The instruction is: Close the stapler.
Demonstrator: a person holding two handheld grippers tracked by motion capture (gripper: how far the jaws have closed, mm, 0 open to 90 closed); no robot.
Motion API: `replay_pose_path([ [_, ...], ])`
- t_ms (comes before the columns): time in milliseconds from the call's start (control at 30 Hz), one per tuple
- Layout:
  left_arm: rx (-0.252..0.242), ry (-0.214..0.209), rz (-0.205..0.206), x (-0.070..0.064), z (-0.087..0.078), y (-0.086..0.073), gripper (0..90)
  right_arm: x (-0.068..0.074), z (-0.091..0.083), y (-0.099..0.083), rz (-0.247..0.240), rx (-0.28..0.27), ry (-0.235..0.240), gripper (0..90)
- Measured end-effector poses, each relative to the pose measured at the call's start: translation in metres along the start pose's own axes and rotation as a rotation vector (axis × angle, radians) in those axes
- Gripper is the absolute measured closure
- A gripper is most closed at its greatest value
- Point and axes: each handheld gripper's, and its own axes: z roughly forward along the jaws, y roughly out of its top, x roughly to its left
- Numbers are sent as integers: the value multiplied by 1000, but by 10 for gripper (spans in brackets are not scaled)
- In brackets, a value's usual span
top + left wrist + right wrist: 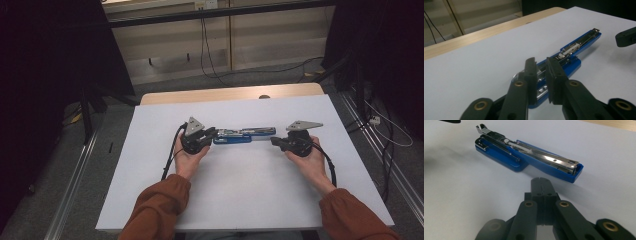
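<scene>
wide bench [240, 190] with a white top and a pale wooden edge at the far side, dim room around it. near the middle of the white top lies a long blue stapler [243, 134], swung open flat so its shiny metal staple channel faces up; it runs left to right between the two grippers. left gripper [210, 134], black with a grey three-cornered plate on top, held in the person's left hand [186, 159], rust-orange sleeve behind. in the left gripper view its fingers [554, 75] stand a little apart over the stapler's [571, 53] near end, a narrow gap between them, metal and blue plastic showing in that gap; whether the pads press on it i cannot tell. right gripper [276, 141], same make, in the right hand [311, 162], sits just beside the stapler's right end, apart from it. in the right gripper view its fingers [536, 192] are pressed together with nothing between, tips pointing at the stapler's [529, 160] blue side, a strip of bare white top separating them.
</scene>
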Motion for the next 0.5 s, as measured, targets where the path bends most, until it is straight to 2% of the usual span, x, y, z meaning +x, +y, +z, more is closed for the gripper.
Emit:
replay_pose_path([
  [100, 12, -24, 0, -3, 4, -2, 900, -1, 0, 0, -4, -2, -4, 900],
  [167, 19, -35, -3, -4, 6, -2, 900, -1, 0, 0, -6, 0, -2, 900],
  [233, 30, -27, 12, -5, 8, -2, 900, -2, 0, 0, -5, 5, -2, 900],
  [400, 67, -24, -3, -1, 13, -4, 900, -2, 0, 0, -6, 6, -4, 900],
  [467, 87, -19, 25, 0, 15, -5, 900, -2, 1, 0, -10, 7, -3, 900],
  [500, 86, -28, 9, 0, 17, -6, 900, -2, 2, 0, -9, 8, -2, 900],
])
